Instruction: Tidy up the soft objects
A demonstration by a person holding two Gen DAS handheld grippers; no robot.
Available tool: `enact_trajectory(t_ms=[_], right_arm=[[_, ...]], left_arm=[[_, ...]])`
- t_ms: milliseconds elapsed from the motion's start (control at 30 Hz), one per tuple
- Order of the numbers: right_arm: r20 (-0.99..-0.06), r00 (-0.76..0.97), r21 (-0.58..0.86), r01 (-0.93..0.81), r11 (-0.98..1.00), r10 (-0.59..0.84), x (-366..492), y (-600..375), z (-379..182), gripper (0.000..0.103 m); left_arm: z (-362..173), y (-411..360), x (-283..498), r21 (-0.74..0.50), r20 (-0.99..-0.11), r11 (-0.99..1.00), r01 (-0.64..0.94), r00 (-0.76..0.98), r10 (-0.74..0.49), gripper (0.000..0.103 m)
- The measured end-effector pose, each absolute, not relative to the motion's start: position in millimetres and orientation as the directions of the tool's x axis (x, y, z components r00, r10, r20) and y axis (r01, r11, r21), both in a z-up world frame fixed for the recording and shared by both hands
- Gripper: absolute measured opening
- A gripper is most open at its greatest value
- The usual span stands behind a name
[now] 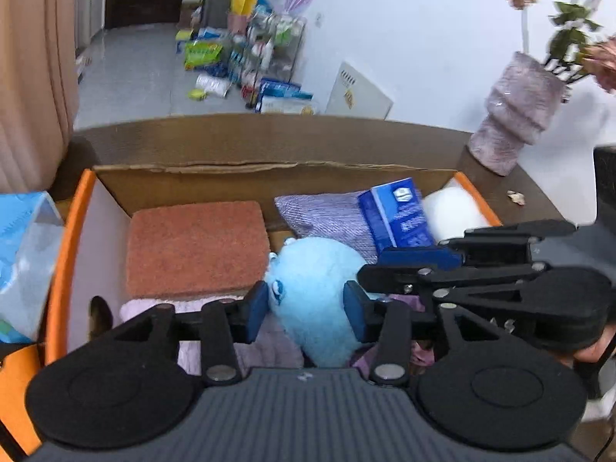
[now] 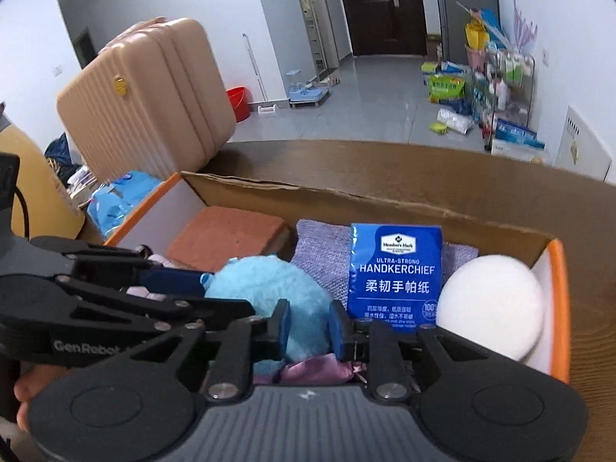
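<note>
Cardboard box (image 1: 269, 169) with orange side flaps fills the left wrist view, sitting on a brown table (image 1: 269, 131). Inside it, a rust-orange pad (image 1: 196, 246) lies at nine o'clock from the blue plush toy (image 1: 312, 292); a lilac cloth (image 1: 323, 219) lies at twelve o'clock from the toy, with a blue tissue pack (image 1: 396, 211) leaning on it and a white ball (image 1: 454, 208) at the box's right end. The left gripper (image 1: 306, 310) has its blue pads on either side of the toy, jaws parted; whether the pads press the fur I cannot tell. The right gripper (image 1: 419, 258) reaches in from three o'clock. A ribbed vase (image 1: 512, 115) stands on the table at two o'clock

From the right wrist view, the right gripper (image 2: 308, 333) straddles the lower edge of the same blue plush toy (image 2: 269, 288), jaws narrow with fur between them; a firm grip cannot be told. The left gripper (image 2: 181, 281) comes in from nine o'clock against the toy. The tissue pack (image 2: 396, 269) stands upright at one o'clock from the toy, the white ball (image 2: 492, 304) at three o'clock, the orange pad (image 2: 227, 235) at eleven o'clock. A pink suitcase (image 2: 146, 104) stands beyond the box at ten o'clock
</note>
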State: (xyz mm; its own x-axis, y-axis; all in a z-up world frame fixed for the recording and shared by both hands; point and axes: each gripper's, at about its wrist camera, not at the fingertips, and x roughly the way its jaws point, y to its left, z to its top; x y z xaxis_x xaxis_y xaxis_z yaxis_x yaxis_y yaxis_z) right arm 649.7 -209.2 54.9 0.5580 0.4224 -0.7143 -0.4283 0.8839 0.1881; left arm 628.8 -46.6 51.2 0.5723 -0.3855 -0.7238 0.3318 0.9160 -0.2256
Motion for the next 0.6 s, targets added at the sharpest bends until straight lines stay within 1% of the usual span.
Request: enact_trajectory(t_ms=[67,133,267,333,367,433,500,533,600], right_arm=[[-0.699,0.581,0.158,-0.443,0.883,0.416,628.8,-212.9,68.9,0.026],[-0.687,0.602,0.120,-0.459,0.880,0.408,607.9,-215.7,85.5,0.034],[-0.665,0.647,0.044,-0.465,0.884,0.373,559.6,-230.3,112.5,0.040],[-0.651,0.677,0.000,-0.452,0.892,0.343,531.8,-239.9,121.8,0.052],[-0.644,0.692,-0.018,-0.441,0.897,0.327,519.6,-244.3,124.8,0.054],[-0.623,0.723,-0.050,-0.418,0.907,0.299,490.8,-254.2,129.4,0.054],[-0.602,0.742,-0.052,-0.404,0.913,0.294,463.5,-265.4,131.7,0.057],[-0.590,0.752,-0.050,-0.396,0.917,0.293,451.2,-268.5,131.5,0.061],[-0.554,0.785,-0.049,-0.365,0.930,0.279,423.5,-274.3,129.1,0.066]], left_arm=[[59.6,-42.0,610.9,-0.216,-0.715,0.917,0.335,0.585,-0.382,0.047],[69.0,-36.7,590.0,-0.197,-0.710,0.919,0.342,0.596,-0.374,0.047],[86.9,-21.9,542.0,-0.128,-0.689,0.937,0.325,0.651,-0.320,0.049],[94.3,-14.2,515.3,-0.090,-0.674,0.947,0.310,0.681,-0.287,0.050],[97.4,-10.8,501.9,-0.069,-0.662,0.953,0.295,0.701,-0.265,0.051],[103.7,-3.1,470.9,-0.020,-0.625,0.964,0.266,0.749,-0.220,0.055],[108.1,2.4,441.4,0.021,-0.581,0.972,0.233,0.794,-0.177,0.065],[109.3,3.8,427.6,0.030,-0.560,0.976,0.216,0.813,-0.163,0.068],[108.8,10.2,396.9,0.036,-0.527,0.983,0.181,0.839,-0.135,0.078]])
